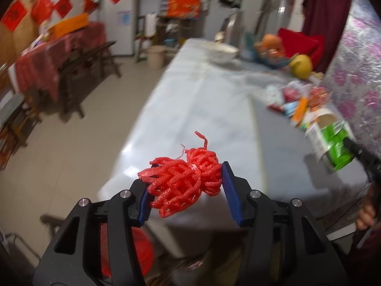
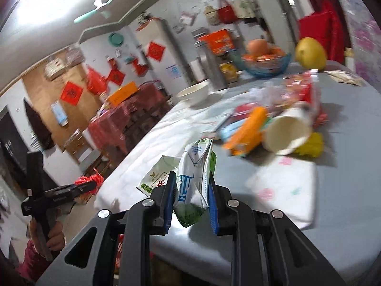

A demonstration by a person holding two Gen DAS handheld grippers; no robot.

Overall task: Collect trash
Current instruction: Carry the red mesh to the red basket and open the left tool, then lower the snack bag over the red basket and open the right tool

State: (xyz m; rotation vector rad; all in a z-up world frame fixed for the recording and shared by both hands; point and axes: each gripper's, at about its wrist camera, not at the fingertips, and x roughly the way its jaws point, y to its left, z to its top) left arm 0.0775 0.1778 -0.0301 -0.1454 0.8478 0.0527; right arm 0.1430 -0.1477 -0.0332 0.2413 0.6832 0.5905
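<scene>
A red foam fruit net (image 1: 184, 182), bunched up, is pinched between the blue pads of my left gripper (image 1: 188, 186), which is shut on it above the near corner of the white-covered table (image 1: 195, 100). My right gripper (image 2: 191, 190) is shut on a crumpled green-and-white drink carton (image 2: 194, 181), lifted over the table's near end. The carton (image 1: 333, 143) and the right gripper also show at the right edge of the left wrist view. In the right wrist view the left gripper (image 2: 91, 186) appears at lower left with the red net (image 2: 89, 180).
A trash pile lies on the table: a tipped paper cup (image 2: 287, 132), orange wrapper (image 2: 248, 128), yellow foam net (image 2: 312, 146), snack bags, a folded napkin (image 2: 284, 190). A white bowl (image 2: 194, 94), a blue fruit bowl (image 2: 268, 64) and a pomelo (image 2: 310, 53) stand further back. A red bin (image 1: 140, 250) sits below the table's corner.
</scene>
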